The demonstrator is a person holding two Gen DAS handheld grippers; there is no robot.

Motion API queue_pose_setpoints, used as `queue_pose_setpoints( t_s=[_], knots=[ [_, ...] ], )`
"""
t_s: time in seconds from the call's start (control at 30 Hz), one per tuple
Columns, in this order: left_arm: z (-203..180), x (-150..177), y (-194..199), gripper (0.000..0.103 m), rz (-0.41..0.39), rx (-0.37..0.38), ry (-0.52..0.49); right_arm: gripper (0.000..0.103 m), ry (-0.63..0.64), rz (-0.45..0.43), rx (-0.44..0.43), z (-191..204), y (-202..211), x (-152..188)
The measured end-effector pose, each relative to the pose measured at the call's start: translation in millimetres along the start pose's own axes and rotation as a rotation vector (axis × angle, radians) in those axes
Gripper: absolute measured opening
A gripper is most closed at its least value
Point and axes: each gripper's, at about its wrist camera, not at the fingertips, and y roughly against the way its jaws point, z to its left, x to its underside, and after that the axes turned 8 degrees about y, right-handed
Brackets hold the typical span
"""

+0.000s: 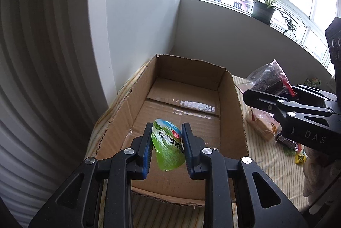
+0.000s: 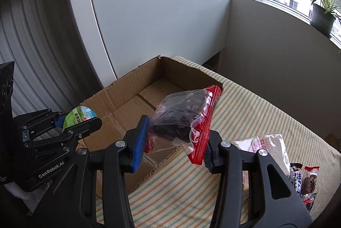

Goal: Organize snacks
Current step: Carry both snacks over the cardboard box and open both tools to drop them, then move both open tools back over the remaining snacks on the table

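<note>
Gripping a small green foil pouch (image 1: 168, 143) between its ribbed blue pads, the left tool (image 1: 167, 148) has its black jaws drawn nearly together on the glossy, rounded packet, which hangs above the near end of an open cardboard box (image 1: 231, 100). The right tool (image 2: 173, 138) has its jaws partly apart and pressed on a crinkly clear plastic bag (image 2: 183, 116) with a red sealed edge and dark contents; that bag is held over the box's right wall, near its front corner. The box is a plain brown corrugated carton with ragged, torn top edges, its bottom flaps sealed with a shiny strip of clear tape, and its floor is bare in both views. It sits on a worktop covered by a striped cloth (image 2: 255, 110) in pale cream with thin green and orange lines. To the right of the box, more snack packets (image 2: 307, 181) lie on the cloth: a translucent bag with pink print, a dark wrapper and small red-trimmed wrappers. Behind the box stand a smooth white panel (image 2: 159, 15) and a grey wall, and a potted plant (image 1: 264, 8) with long narrow leaves sits on the window sill
</note>
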Motion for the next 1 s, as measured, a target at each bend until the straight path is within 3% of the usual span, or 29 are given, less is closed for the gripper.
queue_pose_setpoints(
  t_s=[0.13,0.17,0.23,0.3,0.33,0.37,0.53,0.67,0.77,0.83,1.0],
  knots=[
    [2,2,-1,0.025,0.004,0.000,0.000,0.051,0.019,0.009,-0.005,7,-9,-2],
    [3,2,-2,0.025,0.007,-0.001,0.002,0.063,0.021,0.009,-0.002,9,-10,-2],
    [6,2,-2,0.026,0.007,0.002,0.014,0.077,0.019,-0.005,0.006,9,-10,-4],
    [8,2,0,0.035,0.002,-0.002,0.020,0.078,0.011,-0.015,0.008,8,-6,-6],
    [9,2,0,0.048,0.001,-0.003,0.025,0.078,0.008,-0.017,0.009,7,-4,-6],
    [10,2,2,0.055,-0.005,0.001,0.029,0.078,0.004,-0.022,0.015,6,0,-7],
    [7,3,12,0.055,-0.021,0.013,0.027,0.079,-0.004,-0.040,0.045,-2,23,-2],
    [1,5,20,0.055,-0.034,0.049,0.025,0.087,-0.027,-0.057,0.081,-14,45,10],
    [-6,12,30,0.055,-0.066,0.138,-0.003,0.087,-0.056,-0.065,0.108,-27,64,22],
    [-10,17,35,0.055,-0.056,0.174,-0.009,0.087,-0.078,-0.073,0.127,-35,77,33],
    [-27,29,39,0.055,-0.017,0.177,-0.041,0.087,-0.141,-0.071,0.199,-65,112,65]
  ],
)
